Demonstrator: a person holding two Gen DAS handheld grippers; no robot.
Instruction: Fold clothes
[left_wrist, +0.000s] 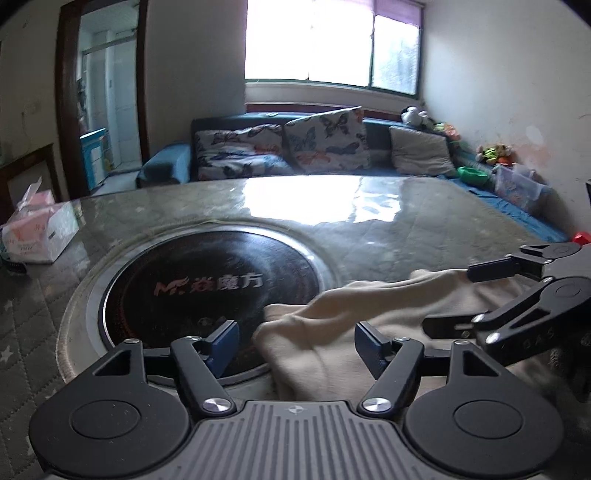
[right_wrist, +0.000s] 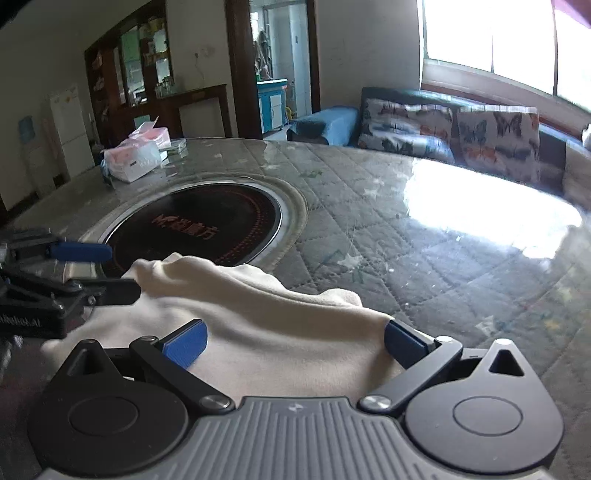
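A cream-coloured garment (left_wrist: 332, 332) lies bunched on the near part of the round table, its edge over the black cooktop disc (left_wrist: 207, 288). My left gripper (left_wrist: 295, 343) is open, its blue pads either side of the cloth's left end, holding nothing. My right gripper (right_wrist: 295, 343) is open over the cloth (right_wrist: 258, 314), with the fabric lying between its blue pads. The right gripper also shows in the left wrist view (left_wrist: 454, 299) at the right, over the cloth. The left gripper shows in the right wrist view (right_wrist: 103, 269) at the left edge.
The table (right_wrist: 406, 240) has a quilted grey cover under glass. A tissue box (left_wrist: 40, 232) stands at its far left edge. Beyond the table stands a sofa with butterfly cushions (left_wrist: 325, 140), toys and a plastic box (left_wrist: 517, 184) along the right wall.
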